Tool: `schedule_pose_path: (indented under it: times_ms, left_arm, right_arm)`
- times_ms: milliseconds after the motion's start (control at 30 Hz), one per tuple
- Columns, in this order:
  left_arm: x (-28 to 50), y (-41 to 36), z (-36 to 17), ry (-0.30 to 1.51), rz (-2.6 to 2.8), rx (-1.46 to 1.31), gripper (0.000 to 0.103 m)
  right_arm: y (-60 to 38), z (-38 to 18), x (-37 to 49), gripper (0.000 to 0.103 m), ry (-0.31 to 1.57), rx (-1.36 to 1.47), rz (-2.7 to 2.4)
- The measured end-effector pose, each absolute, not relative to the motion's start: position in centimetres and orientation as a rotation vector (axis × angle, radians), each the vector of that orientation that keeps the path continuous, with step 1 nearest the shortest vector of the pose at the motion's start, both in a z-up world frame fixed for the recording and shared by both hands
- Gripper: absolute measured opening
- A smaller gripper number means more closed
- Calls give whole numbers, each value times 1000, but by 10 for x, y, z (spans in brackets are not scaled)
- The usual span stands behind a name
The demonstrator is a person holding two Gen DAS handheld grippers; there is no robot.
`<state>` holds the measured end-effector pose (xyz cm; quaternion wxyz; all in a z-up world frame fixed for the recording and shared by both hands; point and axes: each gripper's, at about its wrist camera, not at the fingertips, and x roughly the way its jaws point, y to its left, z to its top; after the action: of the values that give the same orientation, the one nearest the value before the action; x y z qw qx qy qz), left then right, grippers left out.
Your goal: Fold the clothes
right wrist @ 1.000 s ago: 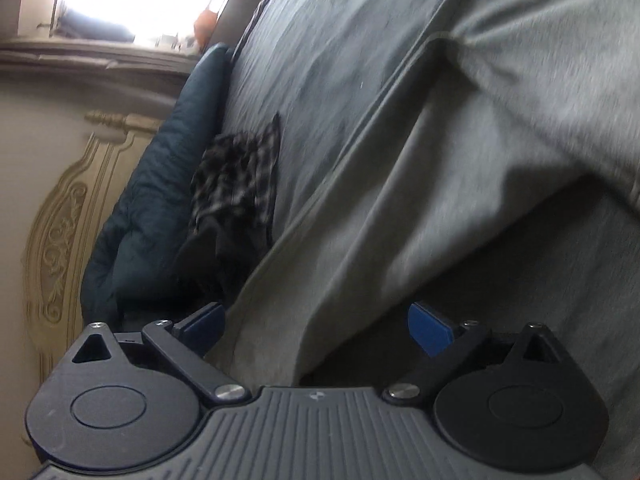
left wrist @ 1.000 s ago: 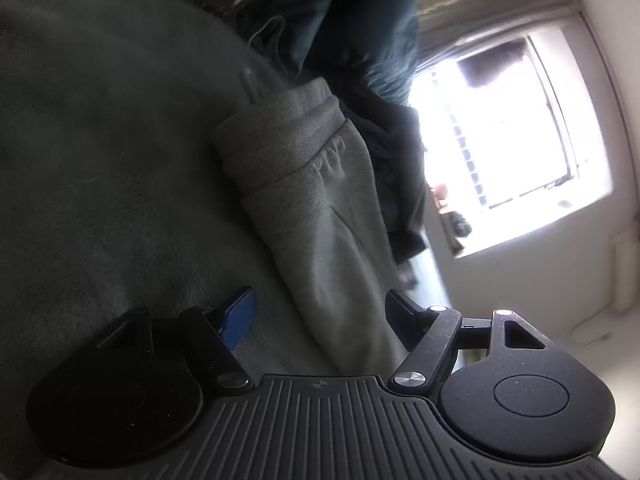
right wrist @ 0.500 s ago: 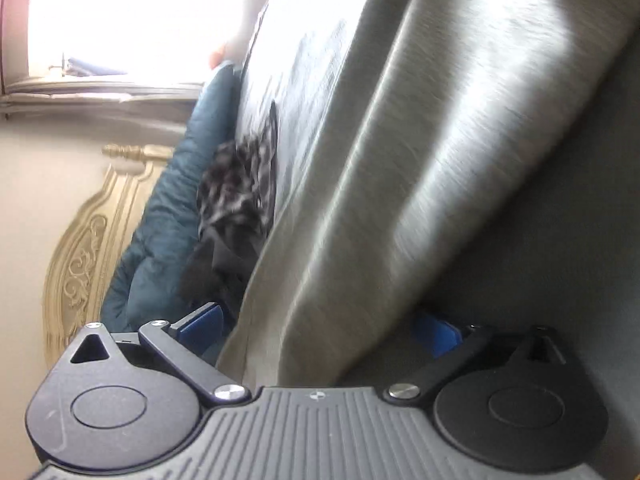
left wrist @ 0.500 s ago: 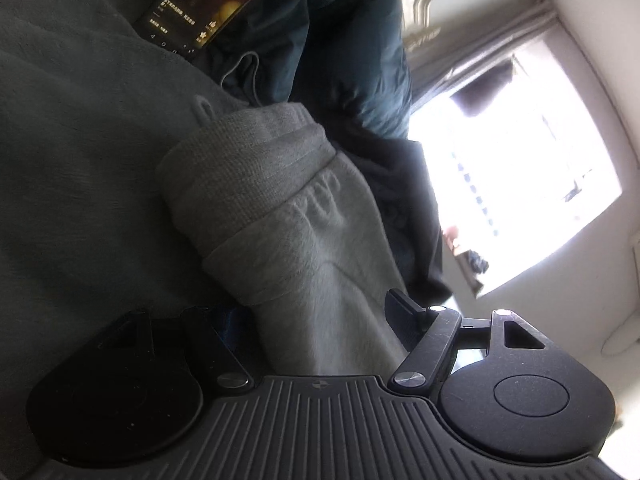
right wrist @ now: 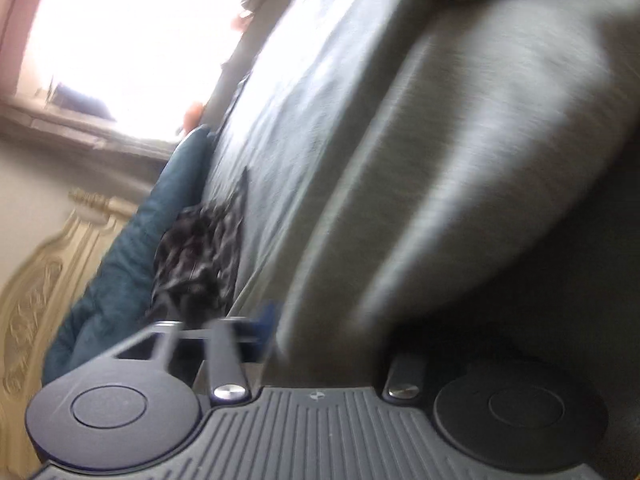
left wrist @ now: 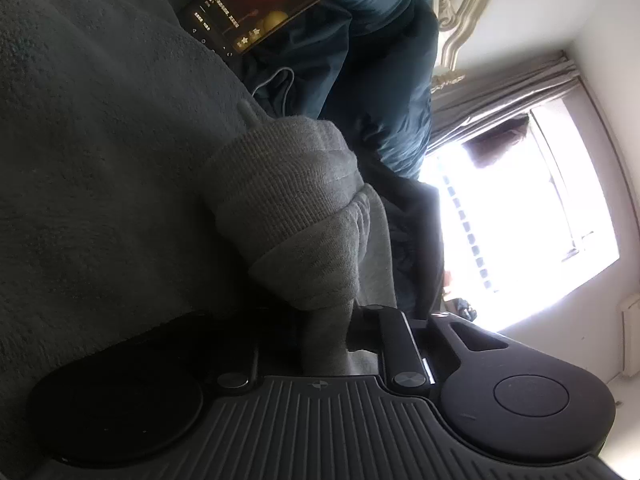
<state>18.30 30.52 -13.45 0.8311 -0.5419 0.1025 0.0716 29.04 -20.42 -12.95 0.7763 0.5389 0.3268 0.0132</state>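
Now both fingers narrow: left gripper (left wrist: 324,340) and right gripper (right wrist: 324,344) each pinching grey sweatpants (left wrist: 288,200)

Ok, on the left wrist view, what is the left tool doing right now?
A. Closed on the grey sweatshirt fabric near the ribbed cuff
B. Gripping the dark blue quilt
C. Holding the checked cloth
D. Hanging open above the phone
A: the left tool has its fingers drawn in against a bunch of the grey sweatshirt, just below its ribbed cuff; the phone lies far off, untouched.
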Motion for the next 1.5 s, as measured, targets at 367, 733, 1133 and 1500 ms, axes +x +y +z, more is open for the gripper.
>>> schedule_pose_path:
  times_ms: [367, 733, 1133, 1500]
  left_arm:
    - [151, 308, -112, 164, 103, -1221, 9]
    - [67, 312, -107, 146, 122, -1214, 9]
    - [-25, 322, -120, 158, 183, -1160, 10]
    - [-29, 340, -133, 282, 124, -1024, 41]
  right_arm:
    - [-200, -112, 277, 11, 702, 1110, 15]
    - [-199, -107, 223, 10, 726, 1123, 80]
    - [-186, -120, 141, 11, 788, 1158, 178]
    - [-193, -59, 95, 62, 932, 739, 242]
